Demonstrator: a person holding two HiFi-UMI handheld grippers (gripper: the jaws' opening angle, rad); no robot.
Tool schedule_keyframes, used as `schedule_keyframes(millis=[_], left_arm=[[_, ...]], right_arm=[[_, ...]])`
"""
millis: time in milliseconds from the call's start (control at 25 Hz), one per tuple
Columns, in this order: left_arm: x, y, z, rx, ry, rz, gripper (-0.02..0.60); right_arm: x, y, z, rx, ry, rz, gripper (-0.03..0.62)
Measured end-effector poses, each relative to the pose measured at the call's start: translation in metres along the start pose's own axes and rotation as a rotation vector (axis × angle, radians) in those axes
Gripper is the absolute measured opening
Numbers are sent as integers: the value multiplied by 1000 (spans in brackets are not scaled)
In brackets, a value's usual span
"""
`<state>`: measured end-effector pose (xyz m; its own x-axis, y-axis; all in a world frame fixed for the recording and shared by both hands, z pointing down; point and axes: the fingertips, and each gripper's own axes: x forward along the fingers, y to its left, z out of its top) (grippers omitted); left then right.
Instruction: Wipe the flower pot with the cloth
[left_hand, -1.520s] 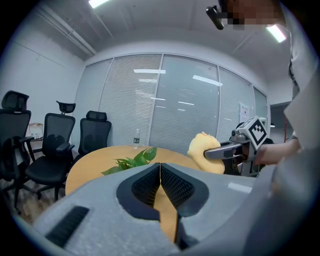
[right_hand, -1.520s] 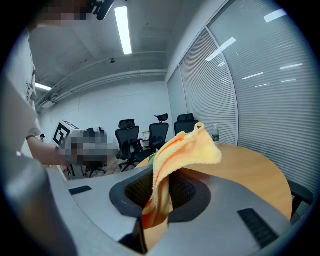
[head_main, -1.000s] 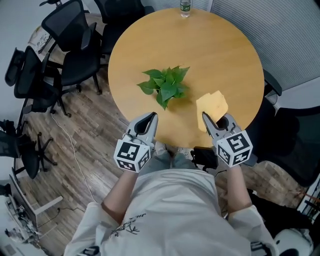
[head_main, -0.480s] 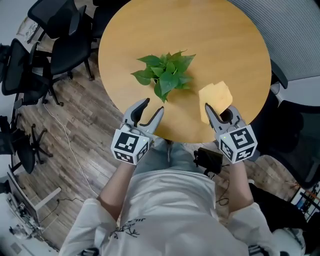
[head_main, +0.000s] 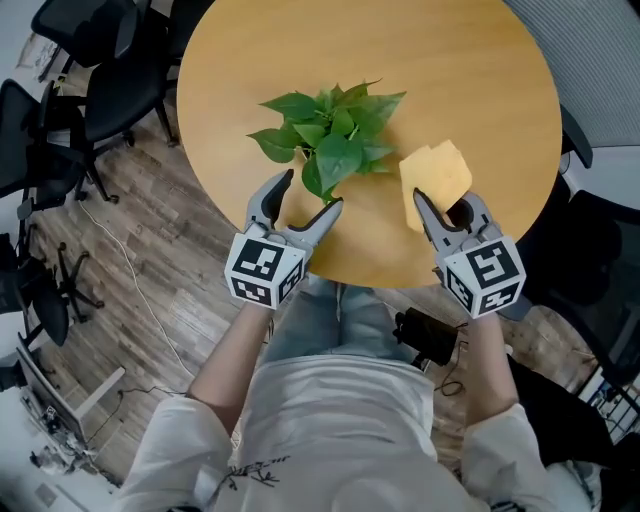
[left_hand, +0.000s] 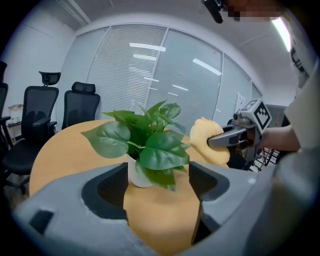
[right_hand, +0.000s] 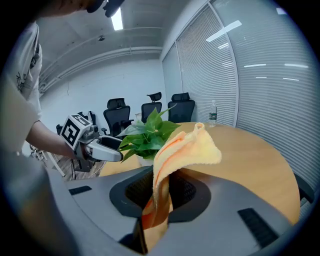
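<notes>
Round wooden table (head_main: 450, 80) fills the top of the head view. Near its middle stands the white flower pot (left_hand: 136, 176) under green leaves (head_main: 335, 140). The left gripper (head_main: 310, 192) has just been opening wide and holds nothing; the pot is just ahead. The right gripper (head_main: 445, 205) pinches the yellow cloth (head_main: 435, 172), right of the leaves.

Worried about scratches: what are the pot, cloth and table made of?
Small white flower pot: smooth, plain surface, ceramic or plastic. Yellow cloth: fuzzy, soft folds, likely microfibre. Round tan table: even matte surface, probably laminate.
</notes>
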<state>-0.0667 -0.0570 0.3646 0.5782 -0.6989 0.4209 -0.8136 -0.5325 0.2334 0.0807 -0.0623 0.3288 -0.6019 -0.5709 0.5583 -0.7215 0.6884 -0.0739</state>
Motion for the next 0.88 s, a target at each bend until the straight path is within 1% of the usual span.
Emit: schedule_keyframes(millis=[200, 280, 440, 680, 880], left_arm=[[18, 12, -11, 21, 11, -13, 398], [24, 15, -11, 36, 6, -23, 400], [37, 19, -8, 97, -2, -48, 408], [49, 26, -3, 156, -17, -94, 413], [54, 32, -4, 177, -37, -113, 413]], right_arm=[[24, -5, -12, -31, 36, 15, 57], [32, -8, -15, -55, 56, 17, 57], [49, -16, -18, -78, 86, 28, 57], [82, -27, -20, -133, 134, 49, 57], [111, -28, -22, -192, 182, 90, 57]])
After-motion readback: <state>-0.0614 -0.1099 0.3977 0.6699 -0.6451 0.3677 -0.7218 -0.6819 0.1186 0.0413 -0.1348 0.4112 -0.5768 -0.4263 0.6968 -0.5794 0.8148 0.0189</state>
